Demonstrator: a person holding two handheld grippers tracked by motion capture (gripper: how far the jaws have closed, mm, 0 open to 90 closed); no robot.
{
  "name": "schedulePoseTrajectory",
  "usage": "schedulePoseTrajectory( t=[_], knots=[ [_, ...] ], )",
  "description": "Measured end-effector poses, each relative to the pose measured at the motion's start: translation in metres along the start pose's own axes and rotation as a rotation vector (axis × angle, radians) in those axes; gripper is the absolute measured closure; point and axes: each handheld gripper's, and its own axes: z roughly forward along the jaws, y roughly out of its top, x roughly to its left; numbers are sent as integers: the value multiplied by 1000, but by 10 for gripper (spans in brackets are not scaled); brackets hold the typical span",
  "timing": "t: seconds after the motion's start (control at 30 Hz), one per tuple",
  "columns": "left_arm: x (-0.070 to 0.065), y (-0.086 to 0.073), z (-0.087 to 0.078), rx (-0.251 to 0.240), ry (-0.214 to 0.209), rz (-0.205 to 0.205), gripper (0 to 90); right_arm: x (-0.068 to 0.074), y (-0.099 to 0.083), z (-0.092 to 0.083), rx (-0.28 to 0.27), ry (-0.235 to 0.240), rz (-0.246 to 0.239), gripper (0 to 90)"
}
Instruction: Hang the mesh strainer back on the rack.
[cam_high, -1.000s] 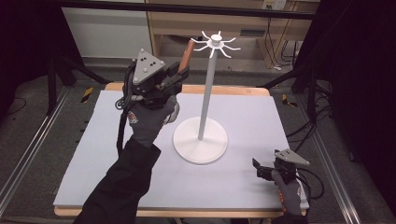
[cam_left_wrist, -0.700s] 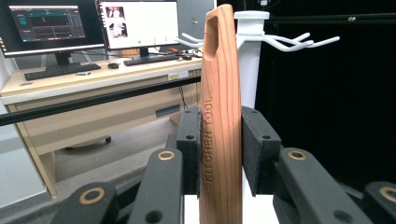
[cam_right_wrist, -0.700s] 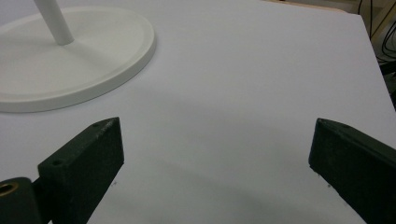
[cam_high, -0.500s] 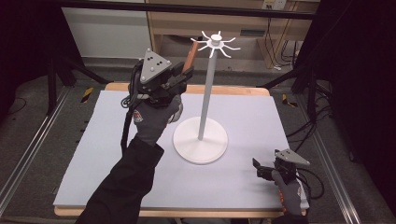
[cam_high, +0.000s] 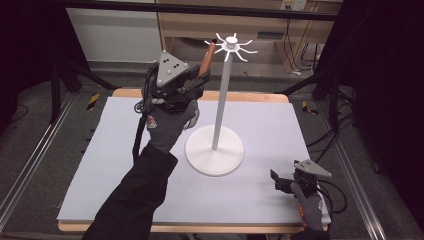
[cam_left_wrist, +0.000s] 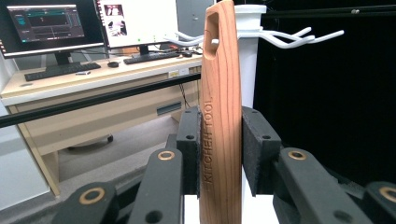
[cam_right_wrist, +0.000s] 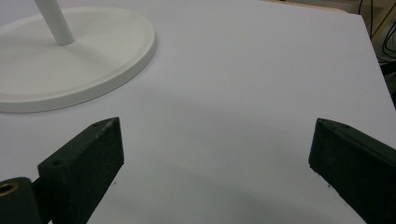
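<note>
A white stand (cam_high: 220, 100) with a round base (cam_high: 215, 150) and several hooks (cam_high: 245, 47) at its top rises from the middle of the table. My left gripper (cam_high: 197, 80) is held high beside the pole, shut on a wooden kitchen tool (cam_high: 206, 59) whose upper end reaches the hooks. In the left gripper view the tool (cam_left_wrist: 219, 112) stands upright between the pads (cam_left_wrist: 257, 149), its hanging slot level with the hooks (cam_left_wrist: 289, 39). My right gripper (cam_high: 279, 182) rests low at the table's front right, open, with bare mat between its fingers (cam_right_wrist: 88, 158).
A pale grey mat (cam_high: 280, 125) covers the wooden table. The stand's base (cam_right_wrist: 70, 65) lies ahead and left of the right gripper. A desk with monitors (cam_left_wrist: 46, 23) and a keyboard stands beyond the table. Black rails run along both sides.
My left gripper has carried the wooden tool to the right, closer to the hooks at the stand's top. The right gripper has stayed put.
</note>
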Motion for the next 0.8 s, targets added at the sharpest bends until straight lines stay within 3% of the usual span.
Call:
schedulePoseTrajectory(
  t=[0.8],
  knots=[
    [-6,-5,13,26,-5,13,705,-1,0,-1,-3,1,0,36]
  ],
)
